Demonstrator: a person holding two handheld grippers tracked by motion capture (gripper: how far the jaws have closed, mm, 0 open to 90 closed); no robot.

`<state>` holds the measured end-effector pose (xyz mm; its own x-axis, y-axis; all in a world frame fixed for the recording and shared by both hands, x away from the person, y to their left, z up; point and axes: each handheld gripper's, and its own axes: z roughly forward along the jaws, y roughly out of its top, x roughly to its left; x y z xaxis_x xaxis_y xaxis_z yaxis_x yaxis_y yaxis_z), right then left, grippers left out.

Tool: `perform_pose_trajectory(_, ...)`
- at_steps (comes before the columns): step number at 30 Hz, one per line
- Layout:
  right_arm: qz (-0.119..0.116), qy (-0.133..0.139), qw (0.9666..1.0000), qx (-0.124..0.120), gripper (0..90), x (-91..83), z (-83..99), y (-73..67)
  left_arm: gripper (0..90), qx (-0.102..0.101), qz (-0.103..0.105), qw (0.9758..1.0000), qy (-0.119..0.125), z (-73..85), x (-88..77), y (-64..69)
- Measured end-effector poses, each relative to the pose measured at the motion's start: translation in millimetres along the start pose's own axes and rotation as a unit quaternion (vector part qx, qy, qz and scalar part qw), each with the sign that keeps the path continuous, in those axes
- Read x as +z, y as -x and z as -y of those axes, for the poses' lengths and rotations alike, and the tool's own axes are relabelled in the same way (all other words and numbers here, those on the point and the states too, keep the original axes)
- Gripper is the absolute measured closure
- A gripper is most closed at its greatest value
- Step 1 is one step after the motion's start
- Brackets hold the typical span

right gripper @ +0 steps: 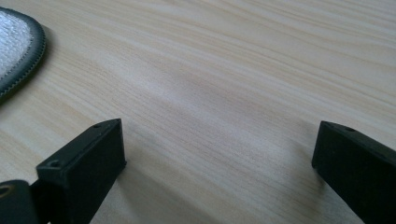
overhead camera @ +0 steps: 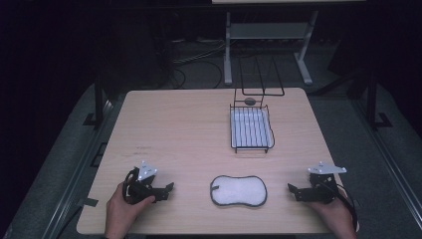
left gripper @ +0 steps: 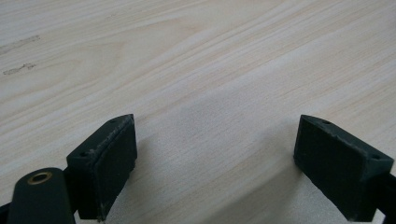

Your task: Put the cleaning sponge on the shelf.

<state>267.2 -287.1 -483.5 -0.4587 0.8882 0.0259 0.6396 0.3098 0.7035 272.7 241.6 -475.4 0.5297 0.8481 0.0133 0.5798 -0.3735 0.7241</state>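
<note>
Light wood table (overhead camera: 179, 134). On it: white sponge pad (overhead camera: 238, 190) with dark rim near front edge, black wire rack (overhead camera: 251, 129) toward back right, well apart.

two black two-jaw tools: left gripper (overhead camera: 168, 189) and right gripper (overhead camera: 292, 190), each topped by a grey three-cornered plate, black cable trailing behind; blocky matte jaw pads with small screw holes; brass-ringed hole beside one left pad.

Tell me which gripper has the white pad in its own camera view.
The right gripper: the pad's grey-edged corner shows at its view's upper left. The left gripper view has bare table.
</note>
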Motion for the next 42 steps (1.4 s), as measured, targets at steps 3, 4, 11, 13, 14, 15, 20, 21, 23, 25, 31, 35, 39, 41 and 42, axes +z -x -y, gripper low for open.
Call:
perform_pose_trajectory(3, 0.000, 0.000, 1.0000, 0.001, 2.1, 0.0, -0.1, -0.1, 12.5, 0.000, 0.000, 1.0000, 0.000, 0.0, 0.0, -0.1)
perform_pose_trajectory(4, 0.000, 0.000, 1.0000, 0.000, 2.1, 0.0, 0.0, 0.0, 12.5, 0.000, 0.000, 1.0000, 0.000, 0.0, 0.0, -0.1)
perform_pose_trajectory(11, -0.003, -0.009, 1.0000, -0.003, 9.5, -2.0, -2.1, 1.1, 12.5, 0.000, 0.000, 1.0000, 0.000, 0.0, 0.0, 0.0)
perform_pose_trajectory(13, -0.007, -0.011, 0.9999, -0.003, 16.0, -5.7, -3.3, 2.3, 12.5, 0.000, 0.000, 1.0000, 0.000, 0.0, 0.0, 0.0)
perform_pose_trajectory(14, -0.009, -0.015, 0.9998, 0.002, 18.1, -6.5, -4.0, 3.1, 12.5, 0.000, 0.000, 1.0000, 0.000, 0.0, 0.0, 0.0)
perform_pose_trajectory(15, -0.013, -0.018, 0.9998, 0.003, 25.0, -8.1, -5.0, 3.4, 12.5, 0.000, 0.000, 1.0000, 0.000, 0.1, 0.0, -0.1)
perform_pose_trajectory(20, -0.036, -0.002, 0.9993, -0.005, 54.6, -18.2, -10.3, 0.4, 12.6, 0.000, 0.000, 1.0000, 0.000, 0.0, -0.1, -0.1)
perform_pose_trajectory(21, -0.045, 0.000, 0.9990, -0.007, 63.6, -19.5, -11.4, -0.2, 12.6, 0.000, 0.000, 1.0000, 0.000, 0.1, -0.1, -0.1)
perform_pose_trajectory(23, -0.062, 0.001, 0.9980, -0.013, 79.2, -22.3, -14.3, -2.5, 12.6, 0.000, 0.000, 1.0000, 0.000, 0.1, -0.1, -0.1)
perform_pose_trajectory(25, -0.075, 0.007, 0.9970, -0.021, 89.7, -24.7, -16.7, -5.4, 12.6, 0.000, 0.000, 1.0000, 0.000, 0.1, -0.1, -0.1)
perform_pose_trajectory(31, -0.112, 0.005, 0.9931, -0.034, 90.0, -27.7, -23.3, -14.5, 12.6, 0.000, 0.000, 1.0000, 0.000, 0.1, 0.0, -0.1)
perform_pose_trajectory(35, -0.140, 0.006, 0.9889, -0.048, 90.0, -27.1, -29.7, -25.1, 12.6, 0.000, 0.000, 1.0000, 0.000, 0.1, 0.0, 0.0)
perform_pose_trajectory(39, -0.165, 0.014, 0.9847, -0.054, 90.0, -26.4, -35.0, -34.4, 12.6, 0.000, 0.000, 1.0000, 0.000, 0.1, 0.0, -0.1)
perform_pose_trajectory(41, -0.174, 0.017, 0.9827, -0.061, 90.0, -25.4, -37.5, -39.5, 12.6, 0.000, 0.000, 1.0000, 0.000, 0.1, -0.1, -0.1)
perform_pose_trajectory(42, -0.178, 0.018, 0.9819, -0.064, 90.0, -24.9, -38.8, -42.3, 12.6, 0.000, 0.000, 1.0000, 0.000, 0.1, -0.1, -0.1)
